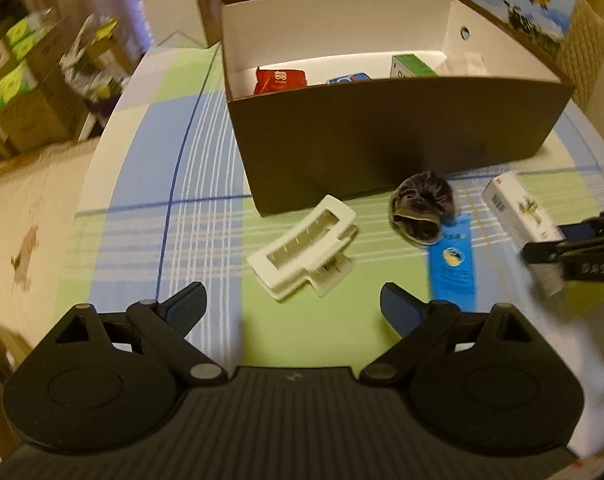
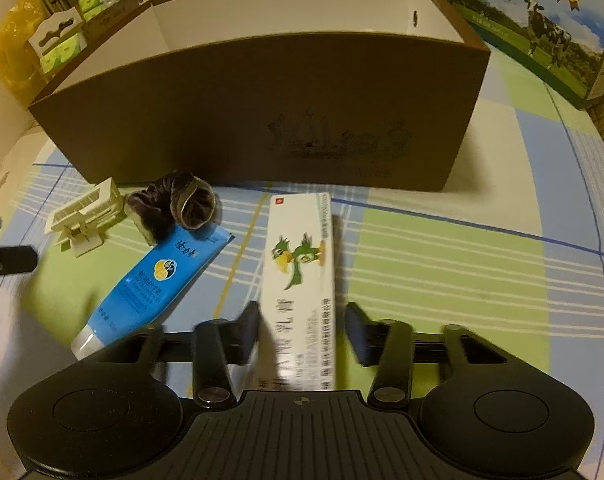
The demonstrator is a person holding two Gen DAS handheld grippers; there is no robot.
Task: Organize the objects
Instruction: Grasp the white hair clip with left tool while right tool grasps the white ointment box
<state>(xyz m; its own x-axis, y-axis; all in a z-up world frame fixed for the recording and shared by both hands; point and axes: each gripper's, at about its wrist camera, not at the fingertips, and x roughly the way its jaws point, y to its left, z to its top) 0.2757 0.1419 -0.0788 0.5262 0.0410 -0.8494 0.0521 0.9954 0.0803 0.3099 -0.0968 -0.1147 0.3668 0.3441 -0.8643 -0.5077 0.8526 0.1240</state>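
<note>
A brown open box (image 1: 381, 136) stands on the checked tablecloth; several small packets lie inside. In front of it lie a cream hair claw clip (image 1: 302, 246), a dark scrunchie (image 1: 421, 204), a blue tube (image 1: 451, 264) and a white carton with a green bird (image 2: 302, 276). My left gripper (image 1: 292, 308) is open, just short of the clip. My right gripper (image 2: 302, 320) has its fingers on both sides of the white carton; the left finger touches it, and a small gap shows at the right finger. The box (image 2: 262, 120), clip (image 2: 86, 216), scrunchie (image 2: 174, 204) and tube (image 2: 154, 280) also show in the right wrist view.
A milk carton box with a cow picture (image 2: 541, 24) stands to the right of the brown box. A white box (image 1: 190, 4) stands behind it on the left. Cartons and green packs (image 1: 18, 80) are stacked off the table's left edge.
</note>
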